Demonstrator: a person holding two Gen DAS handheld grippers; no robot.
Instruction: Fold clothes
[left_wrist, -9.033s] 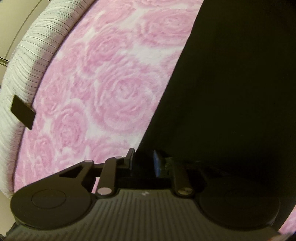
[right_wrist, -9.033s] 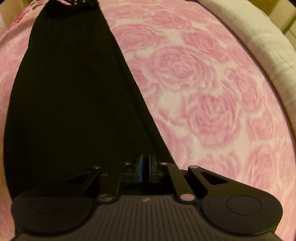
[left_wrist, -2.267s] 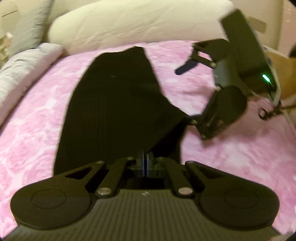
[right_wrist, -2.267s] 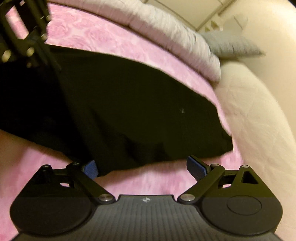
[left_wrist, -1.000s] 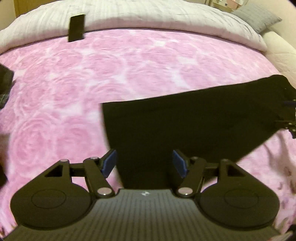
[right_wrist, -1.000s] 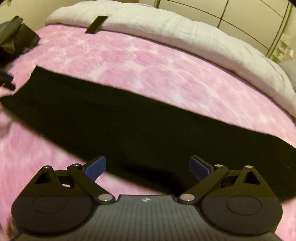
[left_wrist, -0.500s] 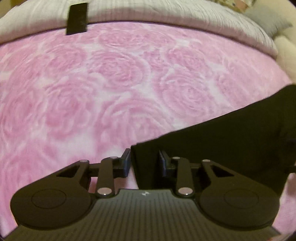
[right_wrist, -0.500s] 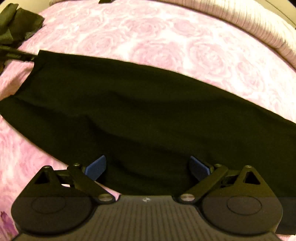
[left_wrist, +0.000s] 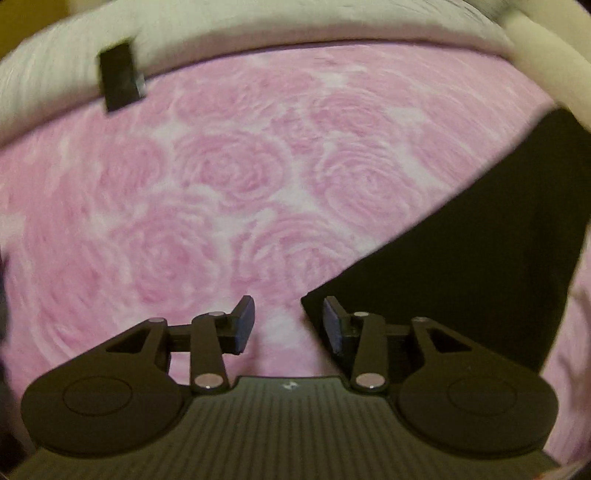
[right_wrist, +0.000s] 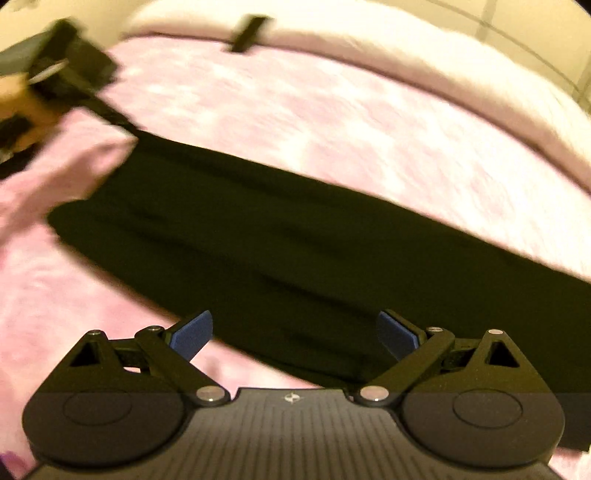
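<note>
- Left gripper (left_wrist: 288, 325): fingers part-spread and opening, nothing pinched; only pink rose bedspread (left_wrist: 221, 192) shows in the gap. The corner of the black garment (left_wrist: 480, 266) lies just beside the right-hand finger, outside the gap; I can't tell if it touches
- Garment lies flat on the bed as a long dark band, running away to the right in my left wrist view
- Step, as I read it: the left end has just been let go and the band is laid out for the next fold; neither gripper has hold of it
- Right gripper (right_wrist: 295, 332): fingers spread wide, empty, hanging over the near long edge of the garment around its middle stretch
- Next move, my guess: each gripper needs a fresh pinch on an edge or corner, cloth well between the fingers, then carry one end over the other
- Left wrist view alone shows the sharp corner and the small dark tag (left_wrist: 120, 81) on the pale quilt (left_wrist: 258, 26) behind
- Right wrist view alone shows the full band, its far end at the left, and the other gripper there as a dark blur with a hand (right_wrist: 22, 99); too smeared for detail
</note>
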